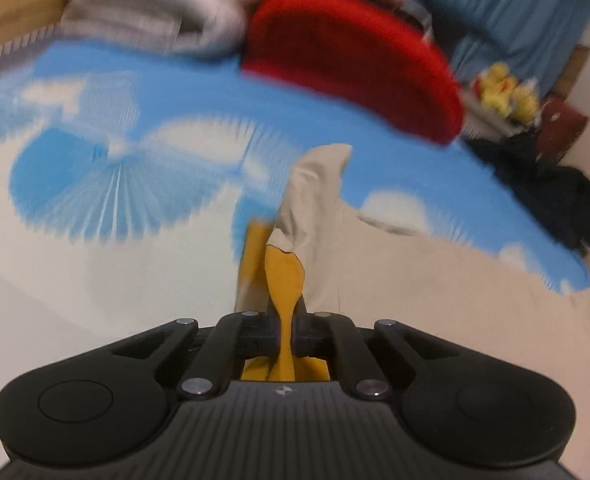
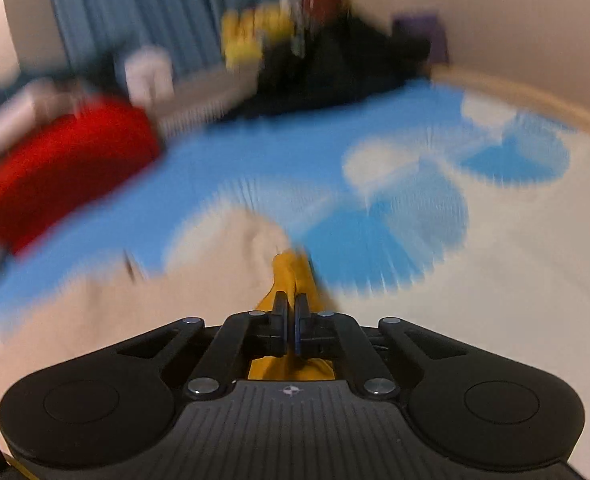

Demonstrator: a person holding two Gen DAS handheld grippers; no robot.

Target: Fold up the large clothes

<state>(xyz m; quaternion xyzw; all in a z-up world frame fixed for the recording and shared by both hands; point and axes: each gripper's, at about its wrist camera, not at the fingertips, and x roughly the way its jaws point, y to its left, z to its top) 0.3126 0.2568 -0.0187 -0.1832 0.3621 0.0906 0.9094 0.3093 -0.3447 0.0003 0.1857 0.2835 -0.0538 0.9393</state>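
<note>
While both views are smeared by motion blur, the grips read clearly enough. Left gripper (image 1: 285, 320): fingers pressed together, pinching a thin pleat of the yellow-and-beige garment (image 1: 319, 216), yellow side pulled up between the pads, beige side standing in a ridge just beyond. Right gripper (image 2: 291, 320): fingers likewise clamped shut on a bunched yellow edge of the same garment (image 2: 291, 276). Rest of the cloth lies spread over the bed, beige face up, to the right of the left gripper and to the left of the right one, so it sits between the two hands.

Underneath is the blue-and-white cloud bedsheet (image 1: 107, 184). Farther back: a red cushion (image 1: 355, 68), a heap of grey-white bedding (image 1: 151, 8), a dark clothes pile (image 1: 547, 196) by the far edge, yellow plush toys (image 1: 503, 92), blue curtain (image 1: 515, 4) behind.

Progress, as a judgement: early-to-mid. Two points along one edge are gripped, looks like a fold being carried or set down; no tidy folded stack of this garment is visible. Whether any fold is finished, cannot tell. Left to do: lay the edge down, flatten, fold again, and likely the dark pile after.
</note>
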